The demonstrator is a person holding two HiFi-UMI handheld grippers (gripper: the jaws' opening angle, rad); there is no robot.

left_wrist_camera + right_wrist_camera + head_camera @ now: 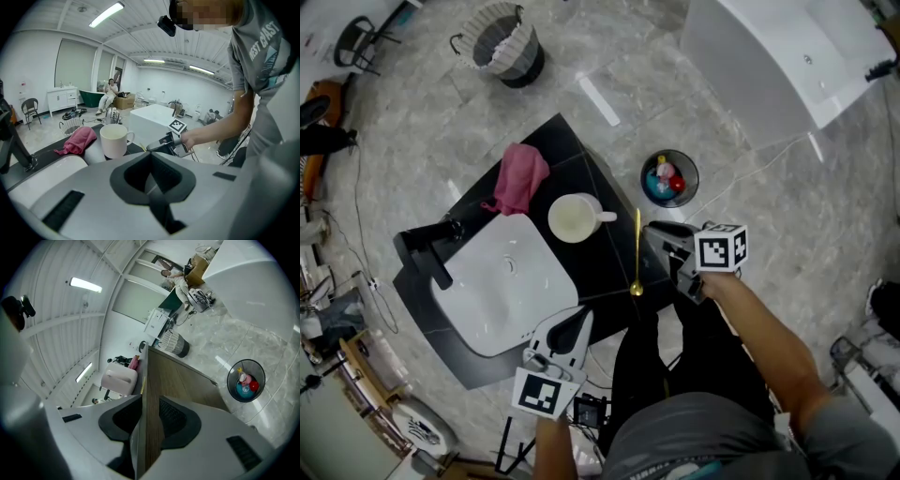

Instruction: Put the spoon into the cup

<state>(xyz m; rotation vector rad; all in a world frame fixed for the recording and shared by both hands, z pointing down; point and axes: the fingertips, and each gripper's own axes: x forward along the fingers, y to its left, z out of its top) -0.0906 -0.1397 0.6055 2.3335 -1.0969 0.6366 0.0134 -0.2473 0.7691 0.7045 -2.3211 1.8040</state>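
Observation:
A gold spoon (637, 253) lies flat on the black counter (605, 262), just right of the white cup (576, 217), with its bowl toward the near edge. My right gripper (664, 240) hovers at the counter's right edge, a little right of the spoon, open and holding nothing. In the right gripper view, the counter's edge runs between the jaws of that gripper (149, 397), and the spoon (142, 384) shows as a thin gold sliver. My left gripper (572, 324) sits at the near edge by the sink, shut and empty. The left gripper view shows the cup (114, 139) upright.
A white sink (502, 281) with a black faucet (427, 255) fills the counter's left part. A pink cloth (520, 176) lies behind the cup. On the floor stand a small bin (669, 178), a basket (502, 42) and a white tub (778, 56).

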